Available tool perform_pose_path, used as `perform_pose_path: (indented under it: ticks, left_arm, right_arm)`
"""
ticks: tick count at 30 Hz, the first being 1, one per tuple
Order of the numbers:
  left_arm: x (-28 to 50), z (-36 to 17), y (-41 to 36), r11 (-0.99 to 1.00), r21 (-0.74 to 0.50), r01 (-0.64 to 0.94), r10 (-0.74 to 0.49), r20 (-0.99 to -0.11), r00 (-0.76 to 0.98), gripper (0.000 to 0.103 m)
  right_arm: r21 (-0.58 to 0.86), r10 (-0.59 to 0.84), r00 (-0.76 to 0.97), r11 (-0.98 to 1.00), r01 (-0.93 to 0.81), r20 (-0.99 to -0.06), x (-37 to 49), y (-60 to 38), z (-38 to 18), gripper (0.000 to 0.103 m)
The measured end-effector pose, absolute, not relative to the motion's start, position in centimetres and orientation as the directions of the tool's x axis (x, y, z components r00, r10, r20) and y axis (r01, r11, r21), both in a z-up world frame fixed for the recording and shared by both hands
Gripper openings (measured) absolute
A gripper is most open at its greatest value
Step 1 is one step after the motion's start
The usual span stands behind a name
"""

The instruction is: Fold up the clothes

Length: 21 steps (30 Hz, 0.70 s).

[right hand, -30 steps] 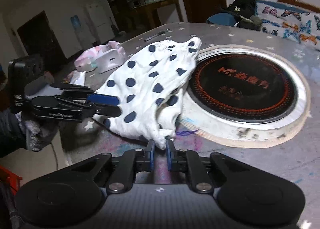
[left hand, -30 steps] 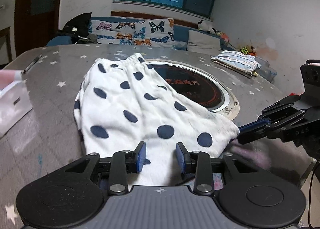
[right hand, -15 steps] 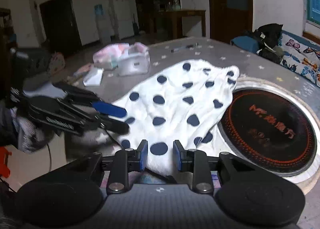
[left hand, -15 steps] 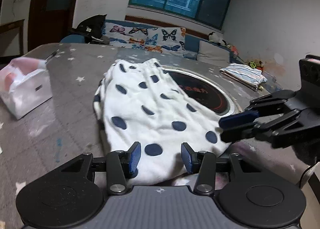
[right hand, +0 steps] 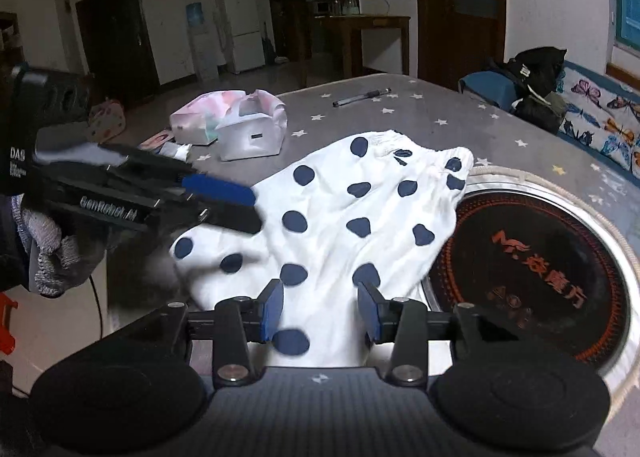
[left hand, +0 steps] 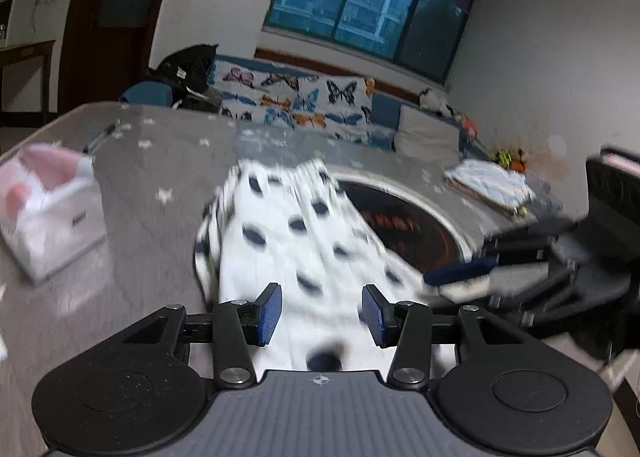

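A second before, the right gripper (right hand: 320, 311) had been pinched on the near corner of the polka-dot garment (right hand: 340, 225); by this moment that corner lay released, and both tools had drawn back over the near edge. That suggested one fold was finished and the hands were resetting for the next grasp. The garment lay flat on the star-patterned table (right hand: 420, 113), its elastic waistband at the far end and one side lapping the rim of the round inset burner (right hand: 540, 257). The right gripper's jaws were opening, cloth showing between the pads but not clamped. The left gripper (left hand: 322, 311) stood partly open, holding nothing; the left view was blurred, so whether its pads brushed the fabric was hard to tell.
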<state>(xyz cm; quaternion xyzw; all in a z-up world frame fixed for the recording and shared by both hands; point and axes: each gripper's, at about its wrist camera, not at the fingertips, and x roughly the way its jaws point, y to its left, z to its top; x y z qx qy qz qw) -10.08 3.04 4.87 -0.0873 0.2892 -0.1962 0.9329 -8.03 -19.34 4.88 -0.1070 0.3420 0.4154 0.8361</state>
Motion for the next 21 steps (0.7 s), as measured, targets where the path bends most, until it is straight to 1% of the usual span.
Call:
perform_pose_path:
  ticks: [3, 5, 8, 12, 15, 21]
  left_arm:
    - [-7.8, 5.0, 3.0, 0.913, -0.274, 0.303, -0.405, -0.503, 0.764, 0.048]
    - [-6.4, 4.4, 3.0, 0.922, -0.268, 0.28, -0.384, -0.527, 0.758, 0.048]
    - [-5.5, 3.4, 3.6, 0.927, -0.283, 0.245, -0.366, -0.555, 0.747, 0.048]
    - [-7.3, 3.4, 4.5, 0.923, -0.306, 0.233, -0.37, -0.536, 0.759, 0.048]
    - [-9.4, 3.6, 5.0, 0.936, -0.279, 0.214, -0.336, -0.535, 0.775, 0.051]
    - [-12.2, 3.4, 5.6, 0.948, -0.27, 0.166, -0.3, -0.592, 0.748, 0.051]
  right_arm:
    - [0.119, 0.61, 0.407, 0.64, -0.759, -0.68, -7.1, -18.8, 3.8, 0.041]
    - [0.125, 0.598, 0.404, 0.651, -0.749, -0.693, -6.8, -18.9, 3.1, 0.041]
    - [0.132, 0.598, 0.415, 0.662, -0.737, -0.685, -6.8, -19.4, 3.3, 0.042]
    - [0.121, 0.599, 0.424, 0.661, -0.741, -0.679, -7.5, -19.7, 3.8, 0.042]
    - [0.105, 0.597, 0.422, 0.652, -0.751, -0.682, -8.1, -19.6, 3.7, 0.042]
    - [0.081, 0.588, 0.429, 0.648, -0.758, -0.686, -8.9, -19.7, 3.7, 0.043]
